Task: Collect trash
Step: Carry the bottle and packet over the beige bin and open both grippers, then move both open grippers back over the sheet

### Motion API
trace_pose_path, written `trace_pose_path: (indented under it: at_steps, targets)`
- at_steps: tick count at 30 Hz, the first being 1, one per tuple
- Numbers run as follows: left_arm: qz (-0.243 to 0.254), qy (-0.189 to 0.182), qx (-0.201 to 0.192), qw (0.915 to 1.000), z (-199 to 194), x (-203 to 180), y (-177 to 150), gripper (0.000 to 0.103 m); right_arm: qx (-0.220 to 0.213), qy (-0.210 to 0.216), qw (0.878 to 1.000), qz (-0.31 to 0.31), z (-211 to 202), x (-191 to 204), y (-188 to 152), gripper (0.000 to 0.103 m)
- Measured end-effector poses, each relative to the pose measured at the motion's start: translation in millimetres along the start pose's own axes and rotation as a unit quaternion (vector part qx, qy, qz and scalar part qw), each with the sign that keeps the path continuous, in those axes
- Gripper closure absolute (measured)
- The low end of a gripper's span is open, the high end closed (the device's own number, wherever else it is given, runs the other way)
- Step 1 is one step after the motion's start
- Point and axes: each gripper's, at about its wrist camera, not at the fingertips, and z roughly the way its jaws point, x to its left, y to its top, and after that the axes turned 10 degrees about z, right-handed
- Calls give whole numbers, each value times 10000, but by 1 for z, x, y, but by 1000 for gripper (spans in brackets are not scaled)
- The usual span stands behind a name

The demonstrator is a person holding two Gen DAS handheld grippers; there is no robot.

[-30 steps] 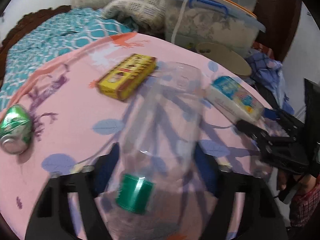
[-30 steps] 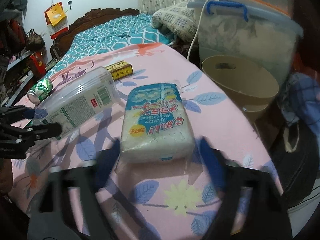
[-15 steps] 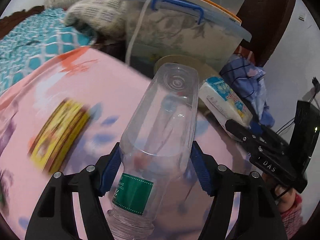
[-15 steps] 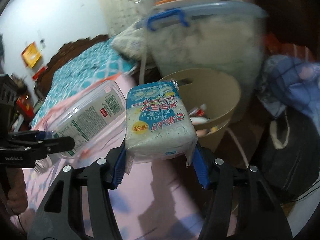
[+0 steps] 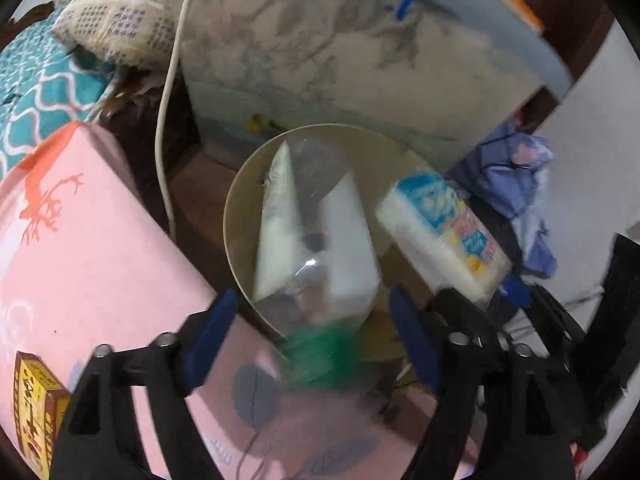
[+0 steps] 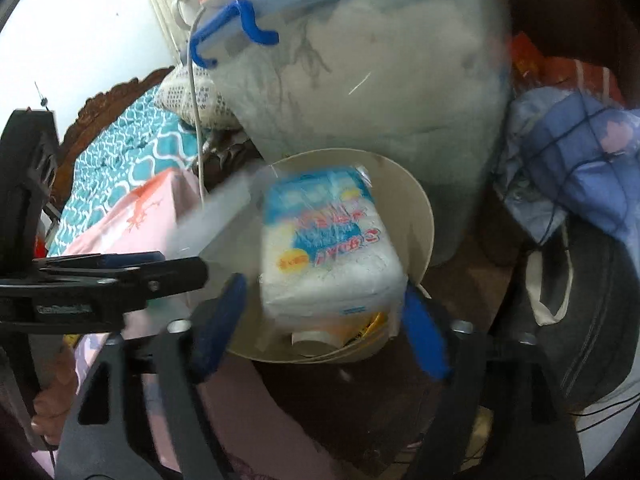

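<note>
A clear plastic bottle (image 5: pixel 316 248) with a green label, blurred, hangs neck-down over the beige bin (image 5: pixel 236 248). It sits between the pads of my left gripper (image 5: pixel 312 296), whose jaws are opening; the blue pads stand clear of its sides. My right gripper (image 6: pixel 324 288) is also opening around a blue-and-white tissue pack (image 6: pixel 328 248) above the bin (image 6: pixel 424 216); a gap shows at its left pad. The pack (image 5: pixel 440 236) appears at the bin's right rim in the left wrist view. Trash lies in the bin's bottom.
A large storage box (image 5: pixel 360 60) with blue handles stands right behind the bin. The pink-covered table (image 5: pixel 100 260) lies to the left, a yellow box (image 5: pixel 36 400) on it. A white cord (image 5: pixel 164 140) hangs between them. Blue cloth (image 5: pixel 516 176) and a dark bag (image 6: pixel 580 320) lie right.
Both grippers swung from over the pink table to above the bin, carrying the bottle and the pack. Both pairs of jaws have widened and the bottle is now blurred.
</note>
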Motion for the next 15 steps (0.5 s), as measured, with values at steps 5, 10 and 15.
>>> trace_pose_path:
  at_steps: [5,10,15]
  targets:
    - [18,105,-288,9995,-18,2,-8,25,-299,114,9995,52,-17,1,-4,23]
    - [101,404,-706,9966,-61,8,-37,25,-372,423,9976,405,-37,2,-22,23]
    - [110,864,-983,9913,-104,20,-90,25,-403,675,9940,758,-55,14,-56,23]
